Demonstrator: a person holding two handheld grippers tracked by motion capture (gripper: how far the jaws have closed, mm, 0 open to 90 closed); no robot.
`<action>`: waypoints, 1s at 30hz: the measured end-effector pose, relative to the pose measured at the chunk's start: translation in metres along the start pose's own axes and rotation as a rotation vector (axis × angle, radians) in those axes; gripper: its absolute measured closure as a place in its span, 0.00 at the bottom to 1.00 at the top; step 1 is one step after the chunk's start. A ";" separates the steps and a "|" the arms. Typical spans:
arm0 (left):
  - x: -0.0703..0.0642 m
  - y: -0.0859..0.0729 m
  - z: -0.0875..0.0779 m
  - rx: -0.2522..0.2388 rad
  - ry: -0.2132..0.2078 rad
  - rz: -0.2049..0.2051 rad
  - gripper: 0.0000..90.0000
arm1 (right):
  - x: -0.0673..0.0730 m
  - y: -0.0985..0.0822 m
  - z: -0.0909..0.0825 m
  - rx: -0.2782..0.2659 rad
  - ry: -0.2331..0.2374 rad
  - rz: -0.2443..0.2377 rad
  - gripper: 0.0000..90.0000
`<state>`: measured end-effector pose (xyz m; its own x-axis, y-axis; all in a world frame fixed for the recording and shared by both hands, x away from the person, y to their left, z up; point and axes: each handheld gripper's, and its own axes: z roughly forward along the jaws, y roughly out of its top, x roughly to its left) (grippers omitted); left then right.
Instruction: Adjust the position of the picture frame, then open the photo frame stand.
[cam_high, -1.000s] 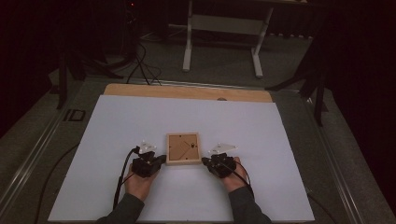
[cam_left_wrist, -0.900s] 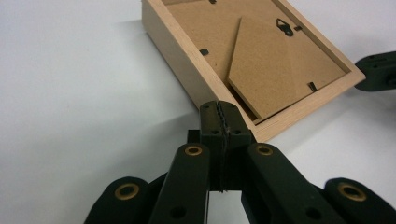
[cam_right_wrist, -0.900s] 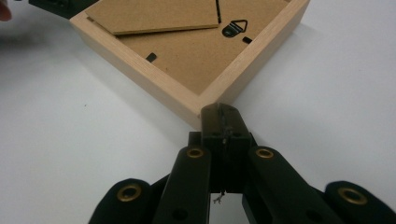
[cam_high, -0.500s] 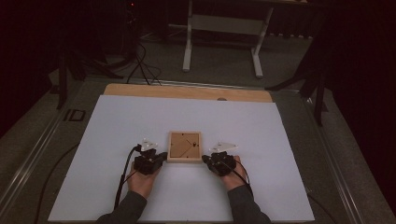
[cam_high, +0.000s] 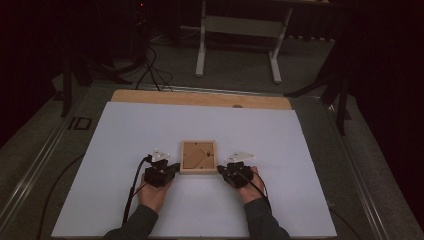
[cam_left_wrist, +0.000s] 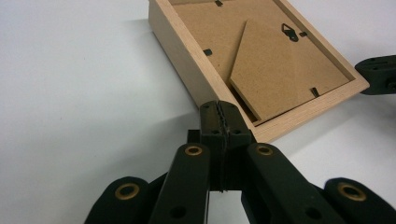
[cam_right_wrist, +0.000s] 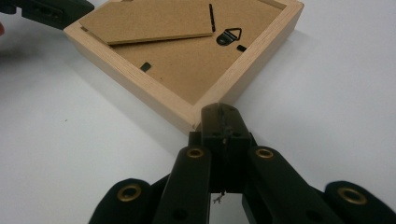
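A wooden picture frame (cam_high: 198, 157) is flanked by two grippers on the white worktop (cam_high: 125, 135).

The frame is laid face down near the middle of the worktop, its brown backing board (cam_left_wrist: 261, 56), stand flap and small black hanger (cam_right_wrist: 229, 35) turned upward. The left gripper (cam_high: 172, 168) is set at the frame's near left corner and the right gripper (cam_high: 221, 170) at its near right corner; the fingers of both are seen pressed fully together, with nothing held between them.
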<state>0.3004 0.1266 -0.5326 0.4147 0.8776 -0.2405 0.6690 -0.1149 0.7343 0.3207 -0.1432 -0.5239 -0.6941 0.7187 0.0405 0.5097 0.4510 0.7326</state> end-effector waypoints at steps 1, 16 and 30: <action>0.000 0.000 0.000 0.000 0.000 0.000 1.00 | 0.000 0.000 0.000 0.000 0.001 -0.002 1.00; 0.011 0.002 -0.009 -0.042 0.000 -0.018 0.86 | 0.002 0.004 -0.002 -0.034 -0.033 -0.030 0.98; 0.005 0.009 -0.016 -0.066 -0.009 0.027 0.58 | 0.005 0.005 -0.008 -0.085 -0.018 -0.051 0.96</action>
<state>0.2984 0.1375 -0.5168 0.4376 0.8706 -0.2250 0.6151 -0.1073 0.7811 0.3160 -0.1411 -0.5146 -0.7082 0.7059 -0.0104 0.4282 0.4412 0.7886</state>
